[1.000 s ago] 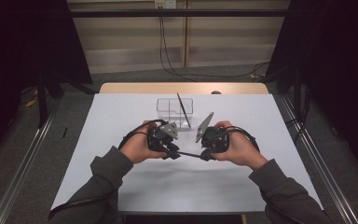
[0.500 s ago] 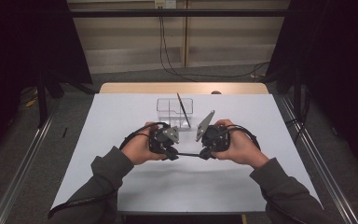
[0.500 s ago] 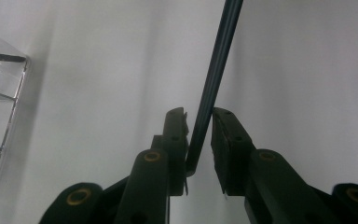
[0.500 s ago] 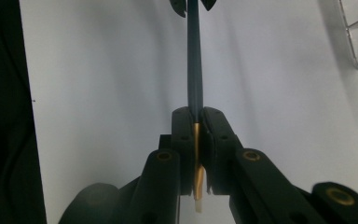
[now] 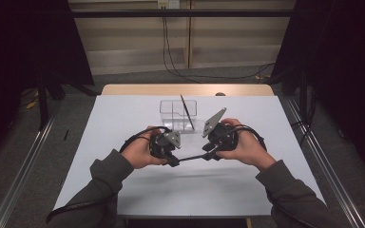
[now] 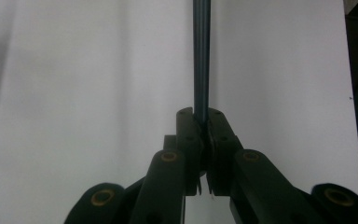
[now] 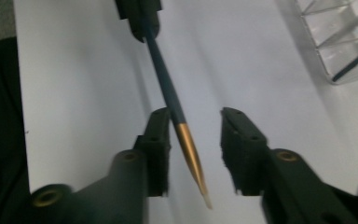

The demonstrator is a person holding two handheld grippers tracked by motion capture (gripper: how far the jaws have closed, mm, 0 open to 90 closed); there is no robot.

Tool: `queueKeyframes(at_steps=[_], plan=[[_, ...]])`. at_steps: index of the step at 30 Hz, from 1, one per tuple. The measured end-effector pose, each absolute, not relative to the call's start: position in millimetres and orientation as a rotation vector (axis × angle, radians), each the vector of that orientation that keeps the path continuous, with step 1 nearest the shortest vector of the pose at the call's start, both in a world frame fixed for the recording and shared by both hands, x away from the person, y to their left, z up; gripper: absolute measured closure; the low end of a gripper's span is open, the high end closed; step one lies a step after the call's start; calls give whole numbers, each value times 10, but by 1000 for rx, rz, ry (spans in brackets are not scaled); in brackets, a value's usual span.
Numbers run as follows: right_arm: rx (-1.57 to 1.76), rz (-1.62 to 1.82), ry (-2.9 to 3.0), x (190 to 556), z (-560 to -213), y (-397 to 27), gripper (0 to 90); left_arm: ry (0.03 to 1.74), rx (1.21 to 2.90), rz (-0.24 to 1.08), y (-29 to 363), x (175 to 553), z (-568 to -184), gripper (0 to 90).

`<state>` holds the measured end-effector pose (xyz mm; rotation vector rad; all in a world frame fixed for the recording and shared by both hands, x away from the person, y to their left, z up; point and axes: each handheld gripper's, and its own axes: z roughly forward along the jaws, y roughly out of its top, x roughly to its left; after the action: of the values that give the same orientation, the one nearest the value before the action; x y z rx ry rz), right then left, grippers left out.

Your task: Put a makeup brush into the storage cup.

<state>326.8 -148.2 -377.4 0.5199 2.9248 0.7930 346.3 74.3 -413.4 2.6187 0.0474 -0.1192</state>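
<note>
My left tongs (image 5: 173, 159) were clamped tight on the dark end of the pen (image 7: 168, 88), just nearer me than the clear organizer (image 5: 178, 115) on the white worktop (image 5: 123, 118). The pen ran level from them to my right tongs (image 7: 193, 140), whose jaws had just been opening, the gold tip lying loose between them, pads apart.
</note>
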Motion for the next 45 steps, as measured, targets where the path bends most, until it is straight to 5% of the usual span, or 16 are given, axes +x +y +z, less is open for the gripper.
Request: queueKeyframes(at_steps=[17, 45], plan=[[736, 875, 2845, 3310, -3862, -1731, 261, 222, 2539, -109, 956, 3559, -4124, 859], [882, 1102, 2714, 3281, -3932, -1799, 159, 405, 2279, -138, 1088, 3596, -4175, 858]])
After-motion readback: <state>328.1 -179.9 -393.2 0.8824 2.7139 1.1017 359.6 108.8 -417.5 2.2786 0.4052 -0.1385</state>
